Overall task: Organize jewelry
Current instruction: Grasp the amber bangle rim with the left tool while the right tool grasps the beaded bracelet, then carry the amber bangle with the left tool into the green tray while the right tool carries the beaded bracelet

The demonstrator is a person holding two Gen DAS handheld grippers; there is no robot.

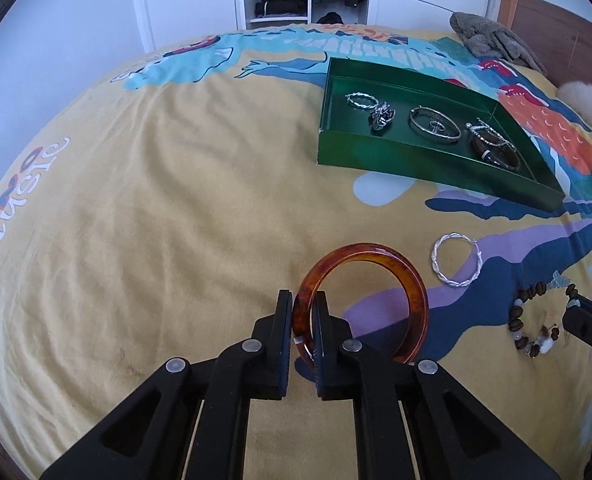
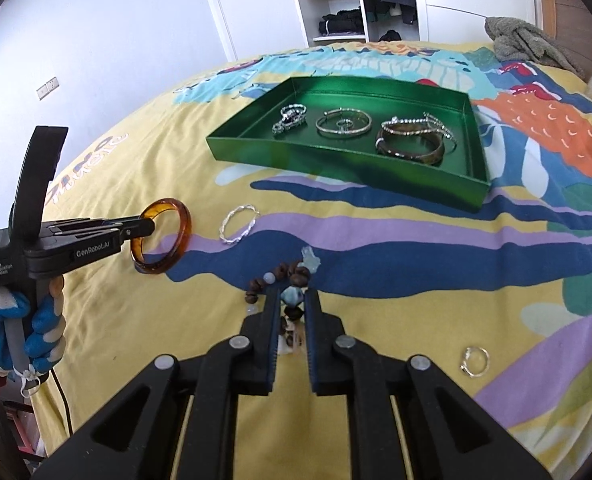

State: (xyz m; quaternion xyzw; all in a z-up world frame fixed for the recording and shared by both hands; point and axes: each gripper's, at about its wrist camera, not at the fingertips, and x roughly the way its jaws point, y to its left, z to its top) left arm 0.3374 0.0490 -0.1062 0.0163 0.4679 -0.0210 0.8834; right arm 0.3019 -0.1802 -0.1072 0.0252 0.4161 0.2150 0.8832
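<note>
My left gripper (image 1: 303, 300) is shut on an amber bangle (image 1: 408, 284), held just above the bedspread; it also shows in the right wrist view (image 2: 175, 220). My right gripper (image 2: 291, 296) is closed on a brown bead bracelet (image 2: 291, 270), which also shows in the left wrist view (image 1: 524, 312). A twisted silver bangle (image 1: 456, 264) (image 2: 237, 224) lies on the spread between them. A green tray (image 1: 376, 156) (image 2: 336, 164) farther back holds several silver bangles and a dark bangle (image 2: 410, 148). A small silver ring (image 2: 474, 360) lies at the right.
The bed has a yellow patterned spread (image 1: 155, 200). A grey blanket (image 1: 492, 36) and a wooden headboard (image 1: 556, 20) are at the far right. A white wardrobe (image 2: 336, 0) stands beyond the bed.
</note>
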